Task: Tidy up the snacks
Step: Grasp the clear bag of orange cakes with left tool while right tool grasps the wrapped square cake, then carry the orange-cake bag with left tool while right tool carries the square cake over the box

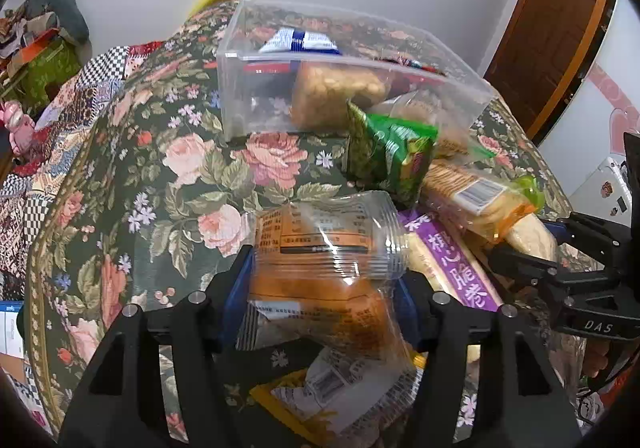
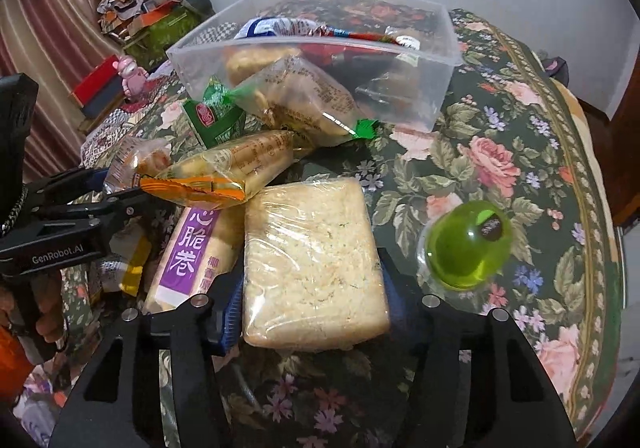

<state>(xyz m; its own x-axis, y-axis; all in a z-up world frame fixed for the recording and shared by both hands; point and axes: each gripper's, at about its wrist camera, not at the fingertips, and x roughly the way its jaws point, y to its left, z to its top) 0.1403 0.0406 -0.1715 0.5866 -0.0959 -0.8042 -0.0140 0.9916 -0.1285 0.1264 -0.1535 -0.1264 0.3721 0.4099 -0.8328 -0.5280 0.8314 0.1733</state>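
In the left wrist view my left gripper is shut on a clear packet with orange print, its blue pads pressing both sides. In the right wrist view my right gripper is shut on a pale crumbly block in clear wrap. A clear plastic bin stands further back on the floral cloth and holds a blue-white packet and a bag of pale biscuits. The left gripper shows at the left edge of the right wrist view, the right gripper at the right of the left wrist view.
Between the grippers and the bin lie a green packet, a cracker sleeve, a purple-labelled pack and a yellow packet. A green jelly cup sits right of the block. The round table's edge curves on the right.
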